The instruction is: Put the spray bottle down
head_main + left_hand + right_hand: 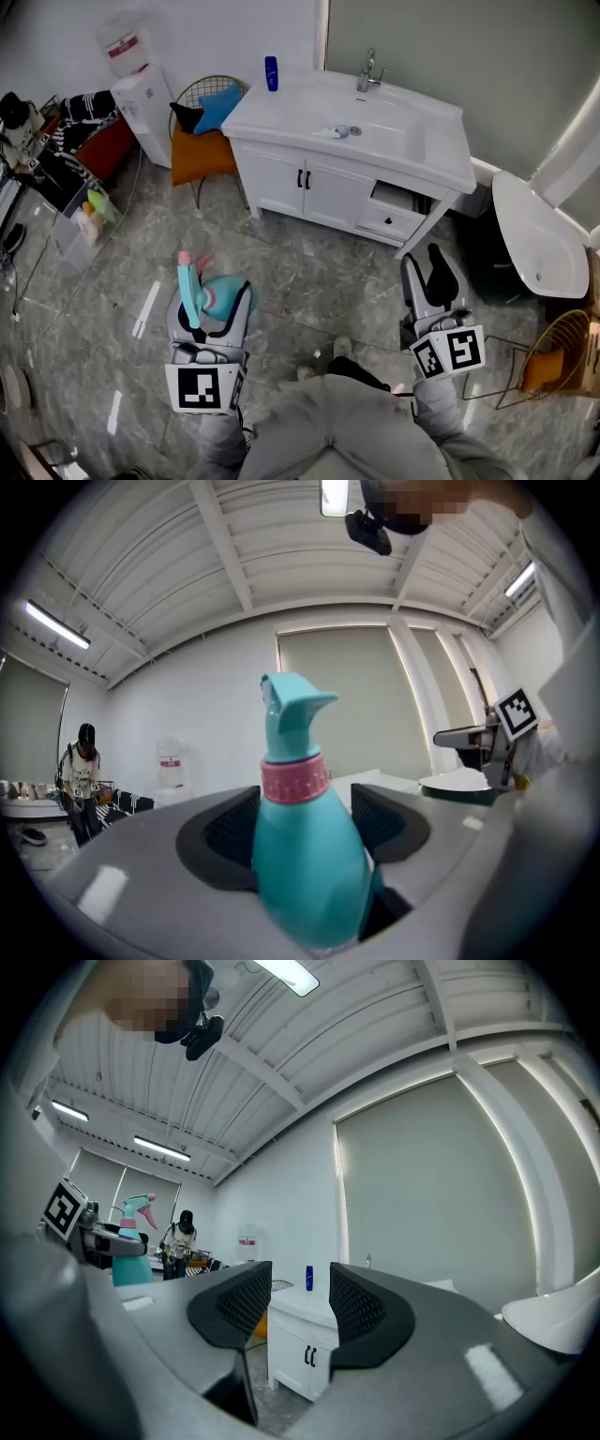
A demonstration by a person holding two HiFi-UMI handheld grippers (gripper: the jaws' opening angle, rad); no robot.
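A teal spray bottle (220, 294) with a pink collar and pink nozzle tip stands upright between the jaws of my left gripper (214, 300), held well above the marble floor. In the left gripper view the spray bottle (305, 855) fills the gap, and my left gripper (305, 822) is shut on its body, trigger head pointing right. My right gripper (429, 267) hovers to the right at about the same height, open with nothing between its black pads. The right gripper view shows my right gripper (292, 1302) aimed at the vanity, with the spray bottle (131, 1232) far left.
A white vanity with sink (281, 122) stands ahead, bearing a blue bottle (271, 73) and a faucet (368, 70); one drawer (394, 211) is ajar. A chair with orange cushion (202, 155), water dispenser (141, 94), toilet (539, 234) and wire basket (553, 361) ring the floor.
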